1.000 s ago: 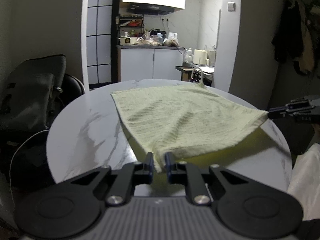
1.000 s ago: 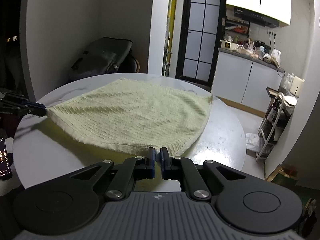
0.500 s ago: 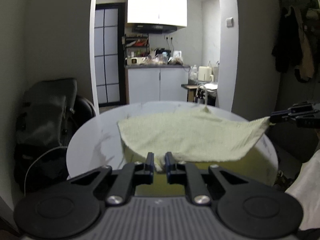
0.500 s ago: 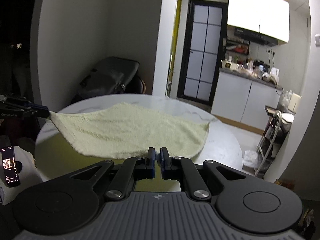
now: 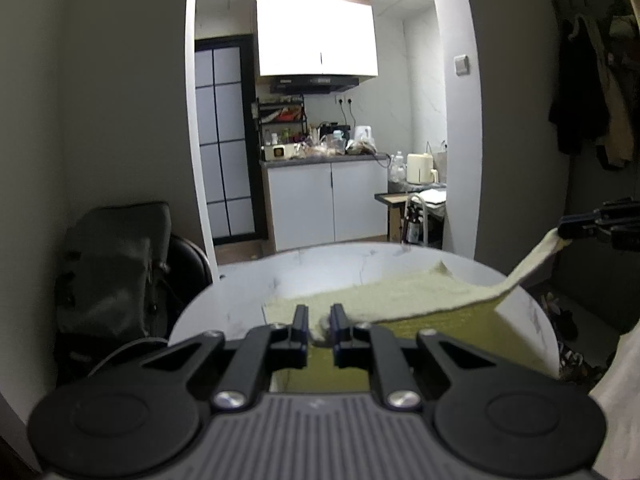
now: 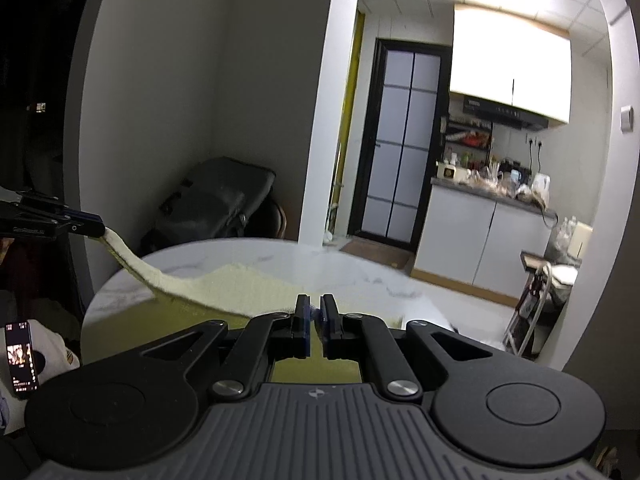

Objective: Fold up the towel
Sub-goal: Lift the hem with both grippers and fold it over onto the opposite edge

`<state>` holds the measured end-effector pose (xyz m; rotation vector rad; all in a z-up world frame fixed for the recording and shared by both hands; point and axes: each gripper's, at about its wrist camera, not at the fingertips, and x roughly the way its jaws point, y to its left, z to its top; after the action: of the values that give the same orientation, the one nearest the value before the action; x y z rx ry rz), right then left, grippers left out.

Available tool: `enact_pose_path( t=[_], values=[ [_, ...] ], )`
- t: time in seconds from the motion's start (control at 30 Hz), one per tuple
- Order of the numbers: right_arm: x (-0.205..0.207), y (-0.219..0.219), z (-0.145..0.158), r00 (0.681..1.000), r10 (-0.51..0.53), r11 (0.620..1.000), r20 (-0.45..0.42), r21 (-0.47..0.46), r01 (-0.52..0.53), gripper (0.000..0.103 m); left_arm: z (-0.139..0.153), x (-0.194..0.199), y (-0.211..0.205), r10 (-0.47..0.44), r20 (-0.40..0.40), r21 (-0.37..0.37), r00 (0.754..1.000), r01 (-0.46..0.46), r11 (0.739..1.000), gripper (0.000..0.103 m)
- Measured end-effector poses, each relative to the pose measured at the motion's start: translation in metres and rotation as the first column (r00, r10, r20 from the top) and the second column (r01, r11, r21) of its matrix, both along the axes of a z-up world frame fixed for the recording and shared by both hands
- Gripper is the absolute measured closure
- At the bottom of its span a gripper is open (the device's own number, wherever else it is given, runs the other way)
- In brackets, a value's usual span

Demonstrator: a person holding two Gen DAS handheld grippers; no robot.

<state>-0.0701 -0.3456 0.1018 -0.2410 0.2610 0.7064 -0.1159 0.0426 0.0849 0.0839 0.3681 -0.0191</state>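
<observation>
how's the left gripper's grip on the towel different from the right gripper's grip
The left gripper pinches a bunched towel corner with its fingers visibly apart; the right gripper has its fingers nearly together on a thin bit of cloth. The left gripper's corner sits by the table's left side, the right gripper's toward the opposite side. Both are shut on the towel, holding the near edge above the table.

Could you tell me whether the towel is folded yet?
Not yet: both grippers, left and right, hold the towel lifted by corners.
</observation>
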Motion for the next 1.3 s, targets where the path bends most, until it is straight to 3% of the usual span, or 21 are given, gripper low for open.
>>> enact_pose_path(
  t=[0.77, 1.3],
  values=[
    [0.091, 0.023, -0.022, 0.994, -0.071, 0.997, -0.088, 0.014, 0.073, 0.097, -0.02, 0.105, 0.009, -0.01, -0.111, -0.015, 0.994, 0.008, 1.0, 0.091],
    [0.165, 0.047, -0.049, 0.978, -0.113, 0.994, -0.175, -0.029, 0.11, 0.097, -0.045, 0.163, 0.024, -0.001, -0.197, -0.051, 0.98, -0.009, 0.999, 0.091]
  ],
)
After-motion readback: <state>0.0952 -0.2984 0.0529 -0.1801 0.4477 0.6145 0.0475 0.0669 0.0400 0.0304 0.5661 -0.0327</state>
